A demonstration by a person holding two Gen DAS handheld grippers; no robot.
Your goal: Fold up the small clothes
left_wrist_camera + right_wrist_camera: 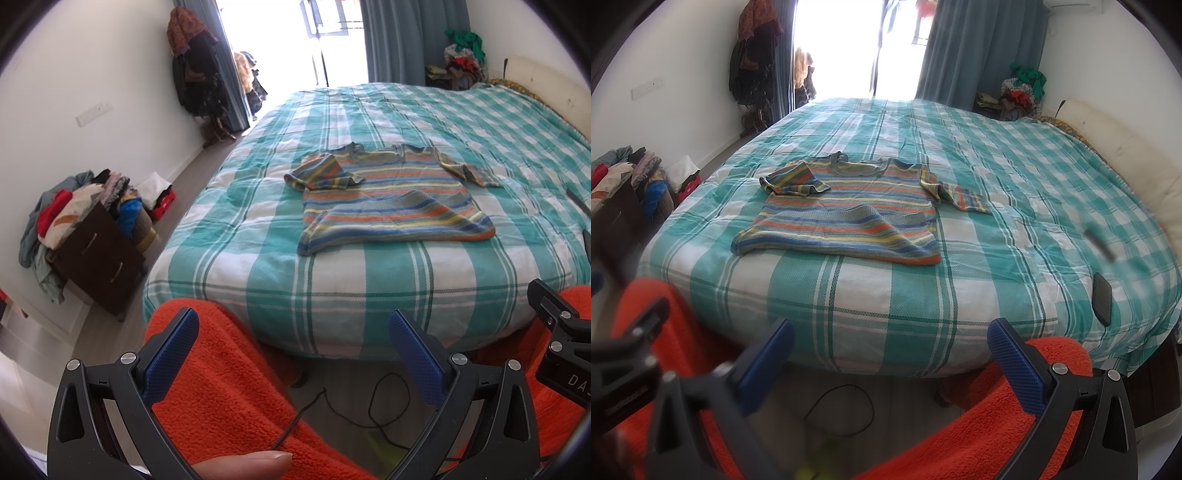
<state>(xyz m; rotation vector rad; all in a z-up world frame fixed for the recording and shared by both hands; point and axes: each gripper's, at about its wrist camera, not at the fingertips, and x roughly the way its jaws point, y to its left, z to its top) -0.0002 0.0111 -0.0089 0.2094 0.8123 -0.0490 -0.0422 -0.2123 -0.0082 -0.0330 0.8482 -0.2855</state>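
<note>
A small striped knit T-shirt (388,195) lies on the teal and white checked bed (332,288), neck toward the window. Its left sleeve is folded in over the chest and its hem is turned up in a band. It also shows in the right wrist view (849,218). My left gripper (295,354) is open and empty, held off the foot of the bed, well short of the shirt. My right gripper (890,354) is open and empty too, beside the left one, above orange fleece-covered legs (1015,417).
A dark phone (1102,299) lies on the bed's right edge. A brown drawer unit (99,262) piled with clothes stands left of the bed. A black cable (369,410) loops on the floor below. A coat rack (195,70) and curtains (399,40) stand at the window.
</note>
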